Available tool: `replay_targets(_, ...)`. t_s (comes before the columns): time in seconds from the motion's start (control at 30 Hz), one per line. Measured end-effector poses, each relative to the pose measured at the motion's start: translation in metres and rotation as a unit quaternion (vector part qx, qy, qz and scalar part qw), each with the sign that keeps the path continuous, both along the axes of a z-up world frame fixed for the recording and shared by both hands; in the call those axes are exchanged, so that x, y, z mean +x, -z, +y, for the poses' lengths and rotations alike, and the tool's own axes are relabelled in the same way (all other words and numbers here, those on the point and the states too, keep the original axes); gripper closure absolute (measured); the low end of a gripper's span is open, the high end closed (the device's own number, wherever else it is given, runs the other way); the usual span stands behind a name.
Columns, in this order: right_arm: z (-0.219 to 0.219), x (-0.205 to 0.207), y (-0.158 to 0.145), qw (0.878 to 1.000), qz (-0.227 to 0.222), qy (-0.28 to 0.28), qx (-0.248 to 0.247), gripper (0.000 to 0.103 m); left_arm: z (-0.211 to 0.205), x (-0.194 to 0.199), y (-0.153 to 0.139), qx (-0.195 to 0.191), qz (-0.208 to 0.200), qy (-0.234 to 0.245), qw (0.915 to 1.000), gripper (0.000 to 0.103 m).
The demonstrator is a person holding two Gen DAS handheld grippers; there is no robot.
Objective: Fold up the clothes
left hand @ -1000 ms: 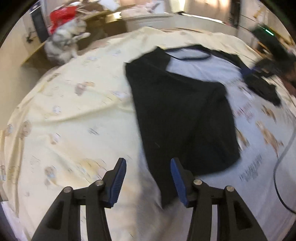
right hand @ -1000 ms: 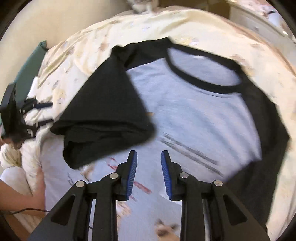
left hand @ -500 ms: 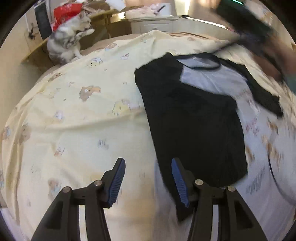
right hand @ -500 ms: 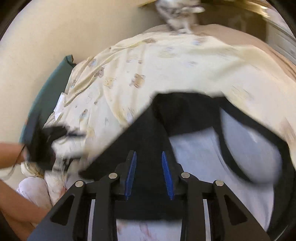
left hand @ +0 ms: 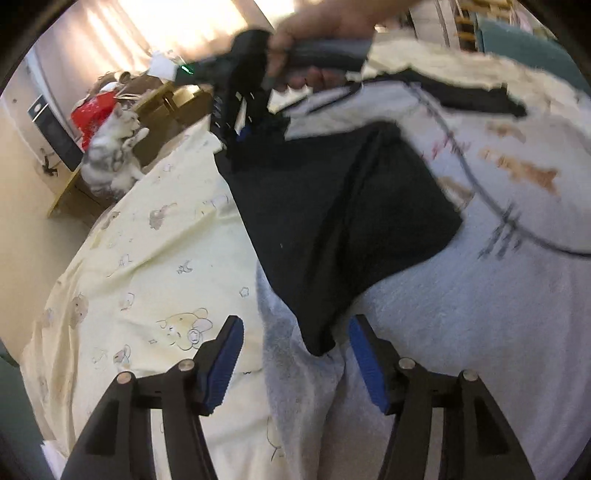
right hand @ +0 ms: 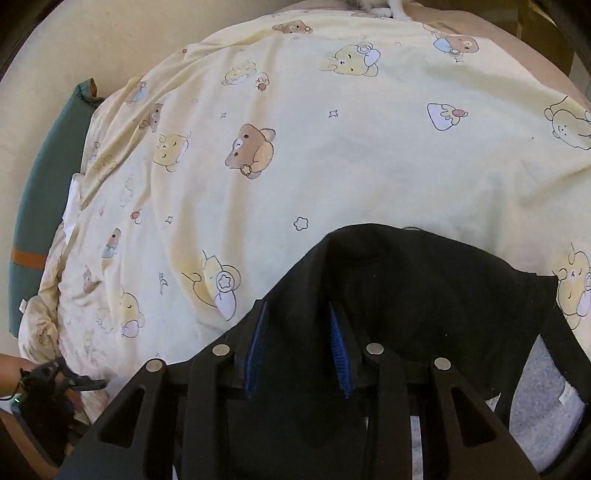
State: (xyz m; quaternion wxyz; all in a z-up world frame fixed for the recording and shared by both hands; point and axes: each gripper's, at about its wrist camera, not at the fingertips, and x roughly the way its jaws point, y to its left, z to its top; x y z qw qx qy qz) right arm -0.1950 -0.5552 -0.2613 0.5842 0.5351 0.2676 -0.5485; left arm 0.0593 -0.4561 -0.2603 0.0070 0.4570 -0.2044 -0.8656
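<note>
Home bedroom, lived-in. Evidence: bed (right hand: 369,122) w/ pale yellow cartoon-bear sheet fills most of both views; teal cushion/pillow (right hand: 48,192) at bed edge along a plain cream wall. Grey-white cat (left hand: 110,155) sitting up at the far bed edge. Behind it a wooden surface (left hand: 162,99) cluttered w/ a red bag (left hand: 90,118) + misc stuff, dark panel/monitor (left hand: 55,133) against the wall, bright curtained window (left hand: 177,26) at back. Raglan tee (left hand: 332,221), black sleeves + grey body, spread on the bed.
</note>
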Motion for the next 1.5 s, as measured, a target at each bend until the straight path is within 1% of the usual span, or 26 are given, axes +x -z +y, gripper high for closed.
replay_targets(0.03, 0.001, 0.000, -0.002, 1.000, 0.008, 0.004, -0.002, 0.066, 0.002, -0.002, 0.004, -0.007, -0.001, 0.003, 1.0000, 0.042)
replay_targets(0.07, 0.002, -0.001, -0.003, 1.000, 0.014, 0.008, -0.003, 0.066, 0.004, -0.003, 0.010, -0.025, -0.001, 0.001, 0.9997, 0.042)
replay_targets(0.13, 0.005, -0.006, -0.004, 1.000, 0.009, 0.026, -0.009, 0.066, 0.005, -0.008, 0.021, -0.053, -0.008, -0.007, 0.9986, 0.043)
replay_targets(0.17, 0.006, -0.008, -0.004, 0.999, 0.006, 0.035, -0.012, 0.066, 0.005, -0.008, 0.022, -0.054, -0.005, -0.004, 0.9985, 0.046)
replay_targets(0.2, 0.009, -0.011, -0.005, 0.999, -0.002, 0.043, -0.018, 0.066, 0.005, -0.008, 0.023, -0.055, -0.003, -0.001, 0.9985, 0.053)
replay_targets(0.23, 0.012, -0.016, -0.008, 0.998, -0.006, 0.049, -0.028, 0.066, 0.002, -0.008, 0.024, -0.056, -0.006, -0.007, 0.9984, 0.073)
replay_targets(0.27, 0.016, -0.020, -0.010, 0.998, -0.010, 0.056, -0.037, 0.066, -0.002, -0.008, 0.025, -0.057, -0.010, -0.013, 0.9982, 0.081)
replay_targets(0.3, 0.019, -0.025, -0.013, 0.997, -0.014, 0.062, -0.046, 0.066, -0.005, -0.008, 0.026, -0.059, -0.013, -0.018, 0.9980, 0.086)
replay_targets(0.4, 0.021, -0.033, -0.013, 0.997, -0.039, 0.053, -0.040, 0.066, -0.007, -0.003, 0.023, -0.076, 0.008, -0.025, 0.9967, 0.093)
replay_targets(0.5, 0.012, -0.022, -0.010, 0.999, -0.033, 0.015, -0.022, 0.066, -0.007, 0.002, 0.021, -0.100, 0.024, -0.030, 0.9943, 0.093)
replay_targets(0.6, 0.002, -0.006, -0.002, 1.000, -0.011, -0.014, -0.004, 0.067, -0.014, 0.004, 0.017, -0.106, 0.042, -0.054, 0.9920, 0.094)
replay_targets(0.63, -0.001, -0.001, 0.001, 1.000, -0.004, -0.023, 0.001, 0.079, -0.017, 0.004, 0.015, -0.107, 0.048, -0.063, 0.9911, 0.094)
replay_targets(0.67, -0.005, 0.004, 0.001, 1.000, -0.001, -0.031, 0.001, 0.101, -0.020, 0.004, 0.013, -0.107, 0.054, -0.072, 0.9901, 0.094)
replay_targets(0.7, -0.009, 0.008, 0.000, 0.999, -0.013, -0.039, -0.006, 0.100, -0.025, 0.005, 0.010, -0.104, 0.054, -0.085, 0.9895, 0.094)
replay_targets(0.8, -0.021, 0.009, -0.009, 0.999, 0.004, -0.038, -0.021, 0.100, -0.047, 0.004, 0.010, -0.061, 0.041, -0.134, 0.9882, 0.094)
replay_targets(0.87, -0.031, 0.004, -0.013, 0.999, 0.009, -0.029, -0.029, 0.100, -0.063, 0.003, 0.010, -0.032, 0.033, -0.169, 0.9846, 0.094)
replay_targets(1.03, -0.063, -0.004, -0.010, 0.999, 0.020, -0.013, -0.023, 0.101, -0.083, -0.002, 0.010, 0.022, 0.034, -0.211, 0.9766, 0.094)
replay_targets(1.07, -0.069, -0.005, -0.006, 0.999, 0.025, -0.011, -0.017, 0.101, -0.087, -0.002, 0.010, 0.032, 0.033, -0.222, 0.9741, 0.094)
replay_targets(1.13, -0.079, -0.009, 0.002, 1.000, 0.029, -0.009, -0.001, 0.101, -0.100, -0.002, 0.011, 0.072, 0.025, -0.252, 0.9648, 0.093)
replay_targets(1.17, -0.083, -0.010, 0.007, 0.999, 0.028, -0.012, 0.012, 0.101, -0.104, -0.003, 0.013, 0.081, 0.021, -0.261, 0.9616, 0.091)
replay_targets(1.23, -0.091, -0.011, 0.016, 0.999, 0.025, -0.018, 0.038, 0.100, -0.108, -0.004, 0.017, 0.086, 0.011, -0.272, 0.9584, 0.090)
replay_targets(1.3, -0.098, -0.011, 0.013, 0.996, 0.032, -0.049, 0.061, 0.100, -0.104, -0.005, 0.018, 0.071, 0.007, -0.264, 0.9619, 0.090)
replay_targets(1.37, -0.104, -0.014, 0.007, 0.993, 0.038, -0.077, 0.086, 0.099, -0.104, -0.002, 0.020, 0.077, 0.005, -0.268, 0.9604, 0.088)
replay_targets(1.4, -0.108, -0.017, 0.001, 0.990, 0.044, -0.089, 0.097, 0.099, -0.105, -0.001, 0.021, 0.081, 0.003, -0.272, 0.9589, 0.084)
replay_targets(1.47, -0.115, -0.032, -0.026, 0.985, 0.130, -0.075, 0.087, 0.088, -0.108, -0.001, 0.021, 0.086, 0.003, -0.277, 0.9569, 0.082)
replay_targets(1.5, -0.116, -0.046, -0.040, 0.988, 0.126, -0.050, 0.077, 0.085, -0.110, -0.005, 0.023, 0.083, 0.001, -0.277, 0.9573, 0.082)
